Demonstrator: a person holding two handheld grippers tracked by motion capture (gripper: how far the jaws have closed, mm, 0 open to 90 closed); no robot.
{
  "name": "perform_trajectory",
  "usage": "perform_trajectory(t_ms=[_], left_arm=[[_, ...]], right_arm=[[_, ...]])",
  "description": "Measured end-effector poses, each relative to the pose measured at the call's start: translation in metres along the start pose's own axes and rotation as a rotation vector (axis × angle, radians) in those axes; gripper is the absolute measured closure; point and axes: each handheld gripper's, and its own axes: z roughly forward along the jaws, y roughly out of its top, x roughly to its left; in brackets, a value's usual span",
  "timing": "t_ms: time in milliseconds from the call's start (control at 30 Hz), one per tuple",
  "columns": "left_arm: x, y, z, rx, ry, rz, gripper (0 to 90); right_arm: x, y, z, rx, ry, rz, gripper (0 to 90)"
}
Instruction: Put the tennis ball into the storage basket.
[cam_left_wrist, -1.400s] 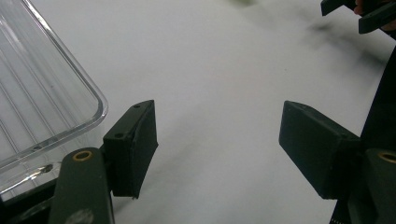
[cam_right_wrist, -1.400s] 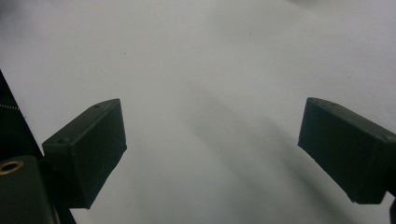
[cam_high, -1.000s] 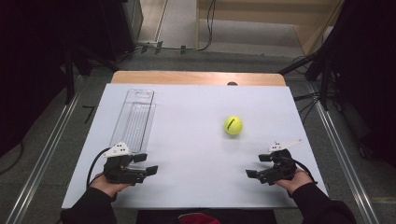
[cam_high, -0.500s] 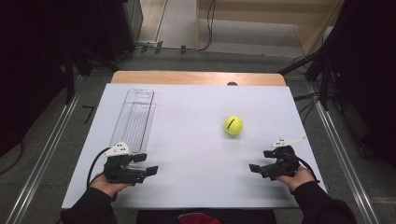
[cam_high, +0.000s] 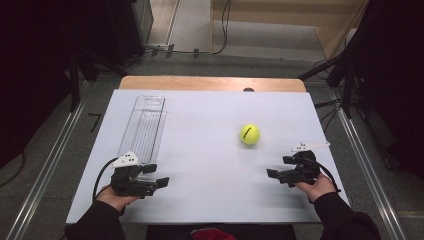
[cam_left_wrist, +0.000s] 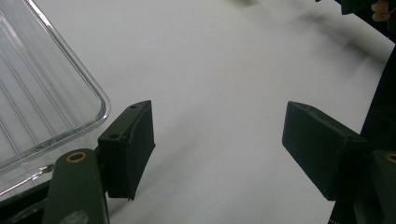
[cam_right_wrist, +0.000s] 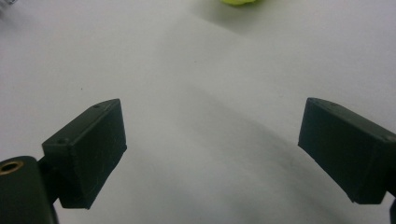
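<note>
Overhead, the tennis ball (cam_high: 249, 134) sits alone on the white worktop (cam_high: 210, 150), right of centre, just ahead of the right claw (cam_high: 274, 175) and well apart from it; dark print runs across the ball but is too small to read. In the right gripper view the ball (cam_right_wrist: 238, 2) is cut off by the top edge, only a yellow-green sliver showing. That claw's jaws stand wide apart over bare worktop, with nothing between them. The left claw (cam_high: 161, 181) is likewise spread and empty, resting just beside the near end of a clear plastic tray (cam_high: 143, 129). In the left gripper view the tray (cam_left_wrist: 42, 93) runs off the left edge, its ribbed floor blurred
</note>
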Motion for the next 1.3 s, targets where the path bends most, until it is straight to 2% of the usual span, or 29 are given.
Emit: perform_trajectory(t_ms=[100, 200, 333, 400, 467, 533, 567, 633, 733, 900, 1100, 1167, 1300], left_arm=[[0.000, 0.000, 0.000, 0.003, -0.002, 0.001, 26.1], [0.000, 0.000, 0.000, 0.005, 0.000, -0.001, 26.0], [0.000, 0.000, 0.000, 0.005, -0.003, 0.000, 26.1], [0.000, 0.000, 0.000, 0.006, -0.002, 0.000, 26.1], [0.000, 0.000, 0.000, 0.006, -0.002, -0.001, 26.1], [0.000, 0.000, 0.001, 0.004, -0.004, -0.001, 26.1], [0.000, 0.000, 0.001, 0.005, -0.004, -0.001, 26.1], [0.000, 0.000, 0.001, 0.006, -0.007, 0.000, 26.1], [0.000, 0.000, 0.001, 0.007, -0.009, 0.001, 26.1], [0.000, 0.000, 0.001, 0.007, -0.007, 0.000, 26.0], [0.000, 0.000, 0.002, 0.008, -0.007, 0.001, 26.0], [0.000, 0.000, 0.002, 0.008, -0.009, -0.001, 26.0], [-0.001, 0.000, 0.002, 0.008, -0.009, -0.002, 26.0]], right_arm=[[0.000, 0.002, 0.000, -0.002, 0.001, 0.012, 5.7], [0.001, 0.004, 0.000, -0.037, -0.002, 0.007, 5.7], [0.000, 0.007, 0.001, -0.046, 0.018, 0.023, 5.7], [0.000, 0.008, 0.002, -0.043, 0.014, 0.018, 5.7], [-0.001, 0.011, 0.004, -0.026, -0.009, -0.009, 5.7], [-0.002, 0.012, 0.005, -0.009, 0.009, 0.001, 5.6], [-0.003, 0.013, 0.005, 0.009, 0.012, 0.018, 2.4], [-0.004, 0.014, 0.006, 0.015, -0.002, 0.031, 0.0], [-0.006, 0.019, 0.003, -0.024, 0.002, 0.030, 0.0], [-0.008, 0.022, 0.006, -0.002, -0.012, 0.028, 0.0], [-0.009, 0.027, 0.008, -0.008, -0.014, 0.032, 0.0], [-0.010, 0.028, 0.009, -0.005, -0.022, 0.013, 0.0], [-0.010, 0.032, 0.010, -0.011, -0.013, 0.023, 0.0]])
